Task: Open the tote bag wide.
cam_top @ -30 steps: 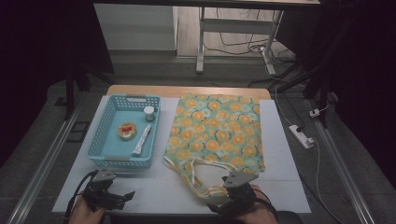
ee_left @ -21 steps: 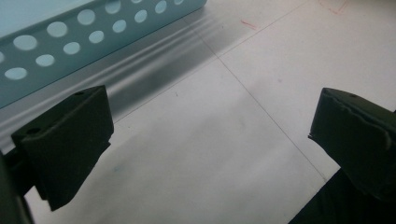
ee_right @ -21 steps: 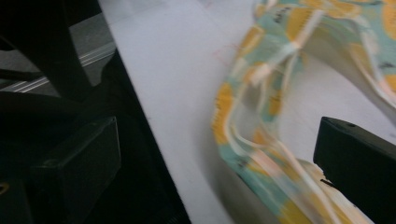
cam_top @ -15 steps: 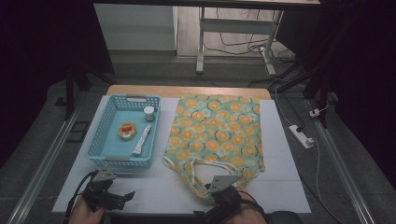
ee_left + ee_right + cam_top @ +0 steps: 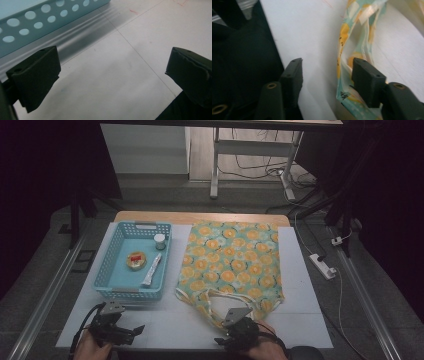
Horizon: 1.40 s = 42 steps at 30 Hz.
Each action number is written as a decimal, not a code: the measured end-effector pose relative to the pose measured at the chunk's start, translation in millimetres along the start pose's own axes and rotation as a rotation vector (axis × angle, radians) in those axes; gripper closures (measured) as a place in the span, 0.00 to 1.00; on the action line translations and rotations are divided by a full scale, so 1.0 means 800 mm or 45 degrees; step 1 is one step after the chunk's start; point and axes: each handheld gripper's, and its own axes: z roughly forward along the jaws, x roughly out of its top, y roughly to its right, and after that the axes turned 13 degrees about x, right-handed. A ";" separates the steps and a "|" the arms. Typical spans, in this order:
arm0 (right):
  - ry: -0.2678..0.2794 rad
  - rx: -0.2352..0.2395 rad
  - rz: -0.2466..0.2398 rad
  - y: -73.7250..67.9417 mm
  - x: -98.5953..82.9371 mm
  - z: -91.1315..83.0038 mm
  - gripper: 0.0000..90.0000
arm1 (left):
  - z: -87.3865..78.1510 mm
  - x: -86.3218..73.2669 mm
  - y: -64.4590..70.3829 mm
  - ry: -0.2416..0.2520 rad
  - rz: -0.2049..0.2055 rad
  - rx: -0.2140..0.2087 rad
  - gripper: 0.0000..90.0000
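My right gripper [image 5: 327, 75] is spread, the bag handle [image 5: 343, 57] just off its right jaw, running away from me. The bag [image 5: 232, 260] lies ahead. My left gripper [image 5: 119, 330], also spread, sits farther off, before the basket [image 5: 112, 265].

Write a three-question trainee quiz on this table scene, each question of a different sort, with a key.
1. True or false: the right hand-held gripper is shut on the bag handle.
2. Multiple choice: the blue basket lies to which side of the orange-print bag in the high view? A left, B right, C on top.
3. Fill in: the left hand-held gripper hovers open over the bare white ____.

Key: 1 false, its jaws are apart with the handle beside one jaw; 2 A; 3 table.
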 end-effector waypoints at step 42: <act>0.242 -0.085 0.203 0.167 0.060 -0.079 1.00 | 0.002 0.001 0.000 -0.022 -0.010 0.011 0.00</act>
